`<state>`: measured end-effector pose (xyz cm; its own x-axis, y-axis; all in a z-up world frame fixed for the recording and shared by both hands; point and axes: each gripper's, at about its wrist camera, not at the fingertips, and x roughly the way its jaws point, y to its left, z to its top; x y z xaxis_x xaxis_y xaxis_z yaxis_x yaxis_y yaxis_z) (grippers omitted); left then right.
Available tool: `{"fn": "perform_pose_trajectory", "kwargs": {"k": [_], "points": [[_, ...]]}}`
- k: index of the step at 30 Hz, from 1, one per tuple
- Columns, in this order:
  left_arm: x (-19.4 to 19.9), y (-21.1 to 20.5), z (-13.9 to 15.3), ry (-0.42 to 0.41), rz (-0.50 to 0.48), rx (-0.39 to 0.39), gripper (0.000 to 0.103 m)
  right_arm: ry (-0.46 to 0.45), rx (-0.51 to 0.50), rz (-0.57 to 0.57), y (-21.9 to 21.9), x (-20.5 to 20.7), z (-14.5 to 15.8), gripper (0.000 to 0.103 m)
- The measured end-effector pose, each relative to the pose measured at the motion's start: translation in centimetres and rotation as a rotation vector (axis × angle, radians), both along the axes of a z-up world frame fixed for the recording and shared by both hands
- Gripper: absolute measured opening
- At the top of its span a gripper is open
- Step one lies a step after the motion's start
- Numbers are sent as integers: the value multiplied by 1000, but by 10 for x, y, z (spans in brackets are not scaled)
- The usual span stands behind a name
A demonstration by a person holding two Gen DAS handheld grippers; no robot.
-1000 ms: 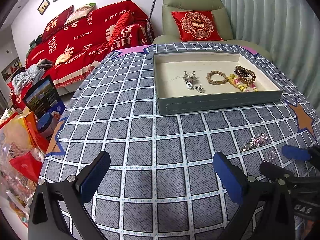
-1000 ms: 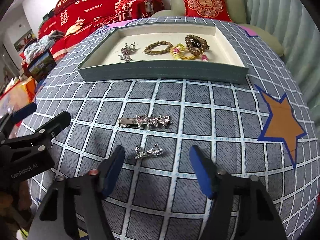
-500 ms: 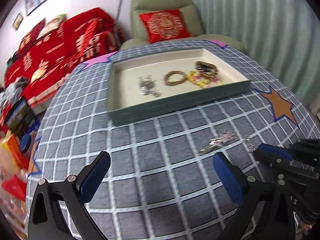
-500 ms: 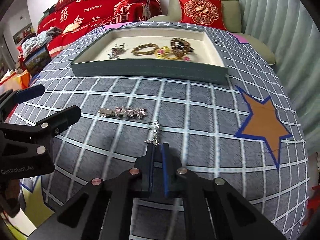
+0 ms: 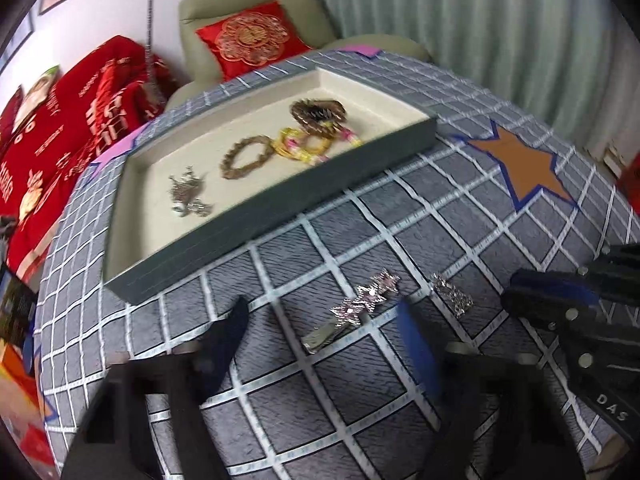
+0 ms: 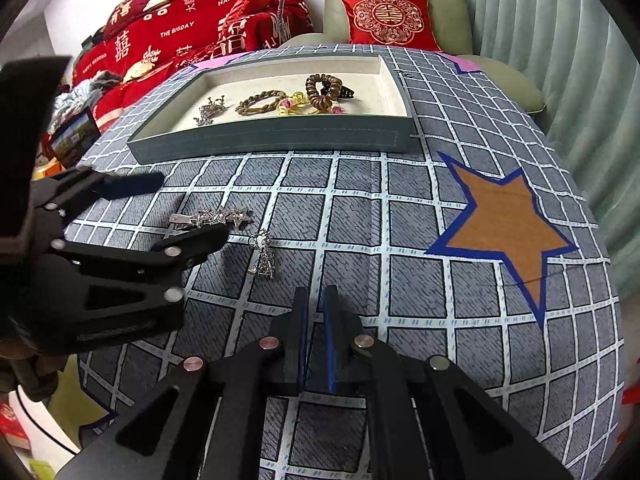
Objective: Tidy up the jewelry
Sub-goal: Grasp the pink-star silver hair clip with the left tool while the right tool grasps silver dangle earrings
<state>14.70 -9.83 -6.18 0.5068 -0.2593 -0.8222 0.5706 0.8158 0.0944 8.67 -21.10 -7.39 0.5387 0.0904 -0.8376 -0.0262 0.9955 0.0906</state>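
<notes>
A silver star hair clip [image 5: 352, 312] [image 6: 212, 217] lies on the checked tablecloth. My left gripper [image 5: 324, 328] is open, its fingers on either side of the clip. A small silver charm [image 5: 451, 294] [image 6: 262, 256] lies just right of the clip. My right gripper [image 6: 314, 300] is nearly shut and empty, just behind the charm; it also shows in the left wrist view [image 5: 560, 300]. The grey tray [image 5: 280, 216] [image 6: 276, 140] beyond holds a silver piece [image 5: 186, 194], a brown bracelet [image 5: 246, 156], a yellow bracelet [image 5: 304, 142] and a dark coil bracelet [image 5: 318, 114].
An orange star patch [image 6: 504, 220] [image 5: 520, 168] is on the cloth to the right. A green armchair with a red cushion [image 6: 390, 18] and a red-covered sofa [image 6: 192, 24] stand beyond the table. Bags and clutter lie on the floor at the left.
My left gripper has swung right and forward and now straddles the hair clip. My right gripper has drawn back a little from the charm, its jaws slightly parted.
</notes>
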Motion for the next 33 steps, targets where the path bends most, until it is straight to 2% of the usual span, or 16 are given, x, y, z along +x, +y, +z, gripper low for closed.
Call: {"fn": "perform_pose_trajectory", "kwargs": {"k": [2,5,7,9,10,11,12,13,19,22,24,25,28,33], "points": [[1,0,0,14,-3,-14,69,-1,7,1,-1,0,0,8],[-1,-1,1,31,-25,-41,57,-3,21,1,-3,-1,0,8],[-5,-3,2,35,-42,-55,36,-1,34,3,-4,0,0,11],[-9,-5,2,20,-39,-42,28,1,61,19,-5,-1,0,22],[-10,-5,2,17,-27,-43,27,1,77,30,-4,-1,1,36],[-10,-2,1,16,-15,-47,27,1,82,37,-2,-1,2,54],[-11,3,2,15,12,-56,27,0,78,45,1,-1,2,59],[-11,7,1,17,35,-63,27,-2,71,50,4,-1,2,60],[-12,38,1,25,167,-97,27,-7,19,75,23,13,0,58],[-12,46,0,31,201,-106,27,-8,-24,88,31,23,-1,43],[-12,48,-1,29,211,-107,27,-11,-79,108,37,26,-1,27],[-12,48,-1,28,215,-107,27,-8,-74,120,38,27,-1,15],[-12,49,-1,28,228,-111,27,5,-61,114,37,26,1,15],[-13,53,0,35,257,-126,27,39,90,56,11,21,1,15]]}}
